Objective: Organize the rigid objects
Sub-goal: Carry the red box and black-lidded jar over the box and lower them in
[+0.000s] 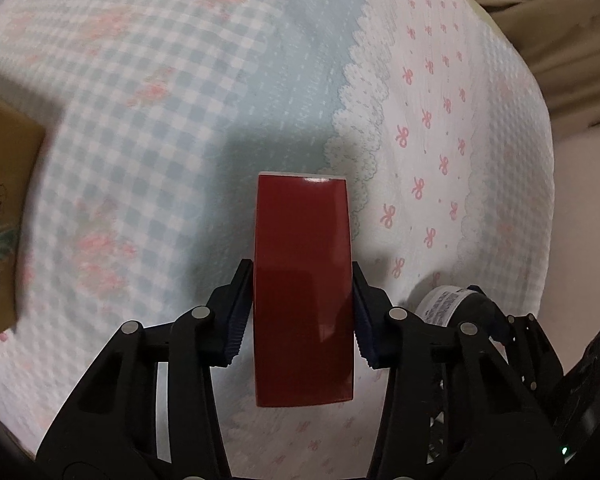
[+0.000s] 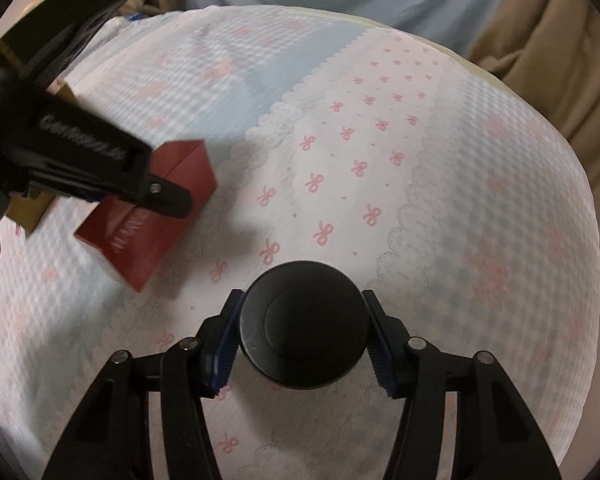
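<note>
My left gripper (image 1: pixel 303 312) is shut on a dark red rectangular box (image 1: pixel 303 288), held above the patterned cloth. The same box (image 2: pixel 140 216) shows in the right wrist view at the left, clamped by the left gripper (image 2: pixel 168 196). My right gripper (image 2: pixel 303 344) is shut on a black round jar (image 2: pixel 303 320), seen lid-on. In the left wrist view the jar's labelled side (image 1: pixel 444 304) and the right gripper (image 1: pixel 496 320) show at the lower right.
A brown cardboard box (image 1: pixel 0 216) stands at the left edge of the cloth (image 1: pixel 160 120); it also shows in the right wrist view (image 2: pixel 28 208). The pink-and-blue cloth (image 2: pixel 420 200) covers the surface. Beige fabric (image 2: pixel 560 40) lies beyond the far edge.
</note>
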{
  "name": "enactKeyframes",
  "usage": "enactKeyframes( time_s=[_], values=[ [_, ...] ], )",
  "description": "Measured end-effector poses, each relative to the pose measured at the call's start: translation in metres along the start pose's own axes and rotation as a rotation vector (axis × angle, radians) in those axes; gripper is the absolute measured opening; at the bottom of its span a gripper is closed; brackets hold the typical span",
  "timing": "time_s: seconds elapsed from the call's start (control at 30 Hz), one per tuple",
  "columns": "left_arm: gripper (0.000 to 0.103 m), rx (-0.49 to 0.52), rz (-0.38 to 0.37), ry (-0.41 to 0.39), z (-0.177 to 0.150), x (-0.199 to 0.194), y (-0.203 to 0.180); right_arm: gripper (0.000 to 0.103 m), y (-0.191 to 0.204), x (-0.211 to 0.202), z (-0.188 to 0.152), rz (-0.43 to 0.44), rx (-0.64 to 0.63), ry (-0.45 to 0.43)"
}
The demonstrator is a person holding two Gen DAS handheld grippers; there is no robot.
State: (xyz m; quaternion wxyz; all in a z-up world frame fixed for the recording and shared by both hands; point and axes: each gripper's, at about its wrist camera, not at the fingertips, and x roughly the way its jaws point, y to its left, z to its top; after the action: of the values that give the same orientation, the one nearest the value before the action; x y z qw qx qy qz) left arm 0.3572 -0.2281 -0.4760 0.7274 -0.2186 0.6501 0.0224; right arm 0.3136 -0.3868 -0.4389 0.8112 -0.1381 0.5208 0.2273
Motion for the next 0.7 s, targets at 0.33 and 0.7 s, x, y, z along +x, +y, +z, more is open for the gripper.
enactKeyframes(
  time_s=[0.33, 0.7],
  values=[
    [0.040, 0.011, -0.057, -0.071, -0.015, -0.047, 0.019, 0.052, 0.003, -0.036, 0.008, 0.016, 0.139, -0.042],
    [0.040, 0.046, -0.174, -0.241, -0.037, -0.185, 0.029, 0.052, 0.028, -0.156, 0.044, -0.018, 0.247, -0.161]
  ],
)
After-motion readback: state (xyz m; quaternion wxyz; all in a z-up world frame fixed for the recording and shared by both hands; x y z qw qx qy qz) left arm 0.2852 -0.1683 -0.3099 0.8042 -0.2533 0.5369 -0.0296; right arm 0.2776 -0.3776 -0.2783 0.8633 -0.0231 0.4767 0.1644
